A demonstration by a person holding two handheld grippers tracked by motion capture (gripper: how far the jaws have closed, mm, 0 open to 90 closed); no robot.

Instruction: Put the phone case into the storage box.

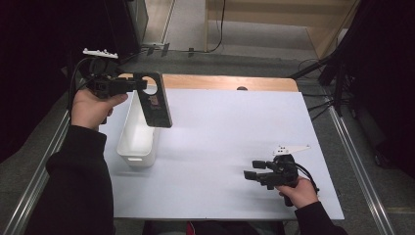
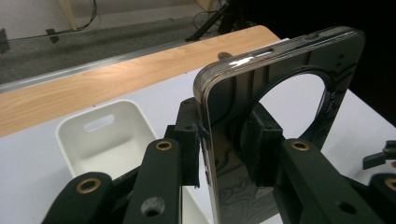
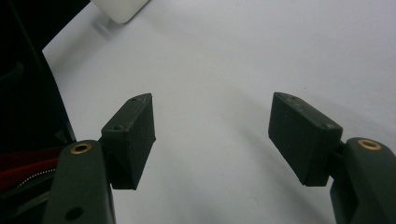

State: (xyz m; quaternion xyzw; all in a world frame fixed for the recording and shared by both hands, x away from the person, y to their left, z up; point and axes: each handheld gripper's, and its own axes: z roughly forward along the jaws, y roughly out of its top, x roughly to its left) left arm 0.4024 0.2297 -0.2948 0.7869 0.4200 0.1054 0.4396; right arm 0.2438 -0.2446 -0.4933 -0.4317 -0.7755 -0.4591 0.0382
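A black, glossy phone case [image 1: 155, 103] with a large round cut-out near its top hangs upright over the far end of a white bin [image 1: 138, 139]. My left gripper [image 1: 140, 85] is shut on the case's upper part, just beside the cut-out. In the left gripper view the pads press both faces of the case [image 2: 219, 116], with the bin [image 2: 100, 140] below and to the left. My right gripper [image 1: 252, 170] rests low over the white table [image 1: 220, 127] at the front right, open. Nothing lies between its jaws [image 3: 212, 135].
A wooden strip [image 1: 230, 82] runs along the table's far edge. Metal rails [image 1: 359, 166] flank the table on both sides. Cables and stand legs [image 1: 333, 78] lie on the floor at the back right. The bin's corner [image 3: 119, 9] shows far off in the right gripper view.
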